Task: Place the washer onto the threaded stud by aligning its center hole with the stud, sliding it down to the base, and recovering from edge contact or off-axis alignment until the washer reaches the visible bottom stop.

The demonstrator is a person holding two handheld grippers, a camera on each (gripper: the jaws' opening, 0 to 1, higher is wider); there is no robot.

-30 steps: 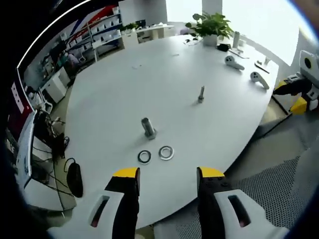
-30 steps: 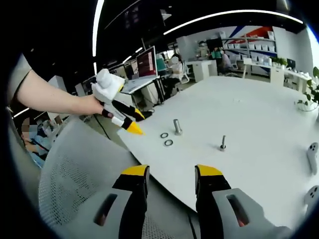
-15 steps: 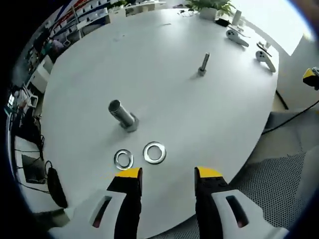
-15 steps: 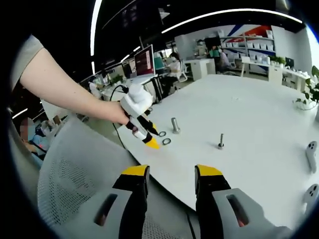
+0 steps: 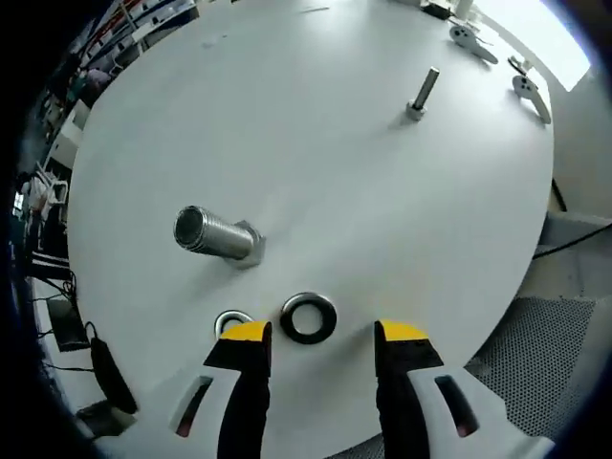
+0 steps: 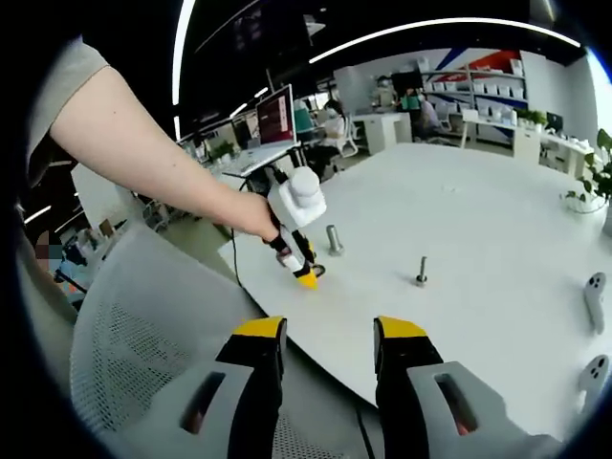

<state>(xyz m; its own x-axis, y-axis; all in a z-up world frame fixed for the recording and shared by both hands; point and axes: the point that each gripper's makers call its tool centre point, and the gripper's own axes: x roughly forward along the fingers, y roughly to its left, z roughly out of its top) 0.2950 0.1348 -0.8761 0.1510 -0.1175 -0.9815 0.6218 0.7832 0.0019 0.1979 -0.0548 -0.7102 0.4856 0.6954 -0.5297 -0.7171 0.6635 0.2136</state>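
Two steel washers lie near the front edge of the white table. One washer sits just ahead of the gap of my left gripper, which is open and low over it. The second washer is half hidden by the left jaw tip. Behind them stands a thick threaded stud, and farther off a thin bolt. In the right gripper view, a hand holds the left gripper pointing down at the table beside the stud. My right gripper is open, off the table over a chair.
Two white hand controllers lie at the table's far right edge. A grey mesh chair back sits under the right gripper. The thin bolt stands right of the stud. Desks and monitors fill the room behind.
The left gripper has dropped and come forward onto the washers, which now sit at its jaw tips. The right gripper has held still.
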